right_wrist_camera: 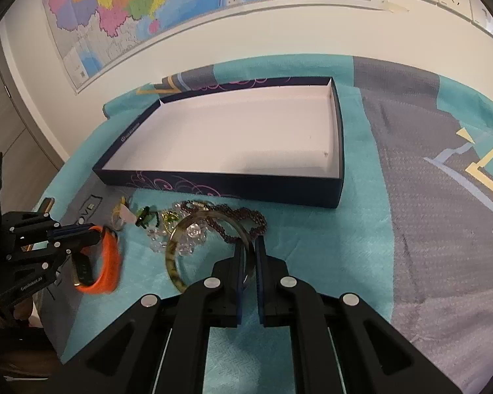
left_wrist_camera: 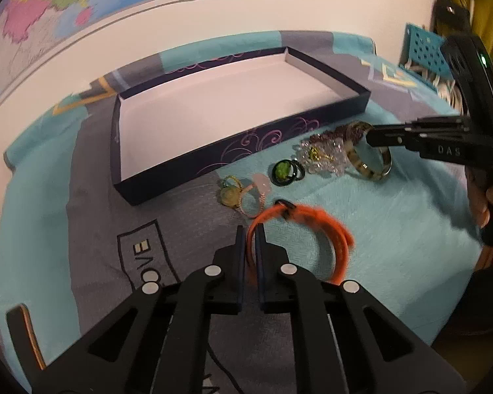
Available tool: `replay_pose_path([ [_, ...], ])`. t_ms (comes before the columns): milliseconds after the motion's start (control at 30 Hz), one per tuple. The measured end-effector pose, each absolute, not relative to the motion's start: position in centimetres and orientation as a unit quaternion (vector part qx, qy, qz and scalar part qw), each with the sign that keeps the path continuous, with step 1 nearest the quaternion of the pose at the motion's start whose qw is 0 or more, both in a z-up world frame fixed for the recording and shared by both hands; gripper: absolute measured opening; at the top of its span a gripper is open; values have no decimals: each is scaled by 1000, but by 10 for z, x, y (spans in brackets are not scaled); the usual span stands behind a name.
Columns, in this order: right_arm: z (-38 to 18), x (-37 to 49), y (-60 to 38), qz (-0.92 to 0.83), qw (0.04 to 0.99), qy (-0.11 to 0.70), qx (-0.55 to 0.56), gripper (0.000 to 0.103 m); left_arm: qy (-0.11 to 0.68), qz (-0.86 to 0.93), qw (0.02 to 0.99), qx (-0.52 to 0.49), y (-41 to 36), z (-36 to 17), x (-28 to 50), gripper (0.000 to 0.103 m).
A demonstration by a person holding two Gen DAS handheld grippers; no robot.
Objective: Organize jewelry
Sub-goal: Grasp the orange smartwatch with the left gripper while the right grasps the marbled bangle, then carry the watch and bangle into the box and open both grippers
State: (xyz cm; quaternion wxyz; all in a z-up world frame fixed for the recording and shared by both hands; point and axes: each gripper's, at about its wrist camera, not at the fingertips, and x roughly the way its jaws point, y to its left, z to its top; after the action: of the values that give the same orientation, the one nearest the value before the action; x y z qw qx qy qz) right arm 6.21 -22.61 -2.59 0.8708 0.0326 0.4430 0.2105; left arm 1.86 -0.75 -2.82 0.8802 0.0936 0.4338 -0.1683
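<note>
The box (right_wrist_camera: 233, 134) at frame centre holds nothing yet, while the left gripper (left_wrist_camera: 250, 229) pinches the orange band (left_wrist_camera: 328, 229) and the right gripper (right_wrist_camera: 249, 246) clamps the bangle (right_wrist_camera: 172, 256).

Dark navy box lid (right_wrist_camera: 220, 187), shallow, white inside, swirl print on walls, lying open-side up on the cloth, nothing in it. Jewelry strung along its near wall. Orange wristband (left_wrist_camera: 332, 233) at 7 o'clock of the pile, looped, blurred, strap pinched. Translucent amber bangle (right_wrist_camera: 180, 256) at 5 o'clock, tilted, rim pinched, overlapping clear crystal beads (right_wrist_camera: 187, 239) and dark garnet bead strand (right_wrist_camera: 246, 220). Green-stone ring (left_wrist_camera: 284, 170), yellow pendant (left_wrist_camera: 230, 193) and pink stone (left_wrist_camera: 263, 185) toward 9 o'clock.
</note>
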Motion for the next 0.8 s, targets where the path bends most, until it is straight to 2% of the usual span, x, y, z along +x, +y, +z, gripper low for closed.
replay_pose_path([
  [400,5,74,-232,220,882,415,37,5,410,-177,894,-20,22,5,39,7],
  [800,20,144,-222,215,888,406,31,5,395,-145,904,-76,34,25,118,7],
])
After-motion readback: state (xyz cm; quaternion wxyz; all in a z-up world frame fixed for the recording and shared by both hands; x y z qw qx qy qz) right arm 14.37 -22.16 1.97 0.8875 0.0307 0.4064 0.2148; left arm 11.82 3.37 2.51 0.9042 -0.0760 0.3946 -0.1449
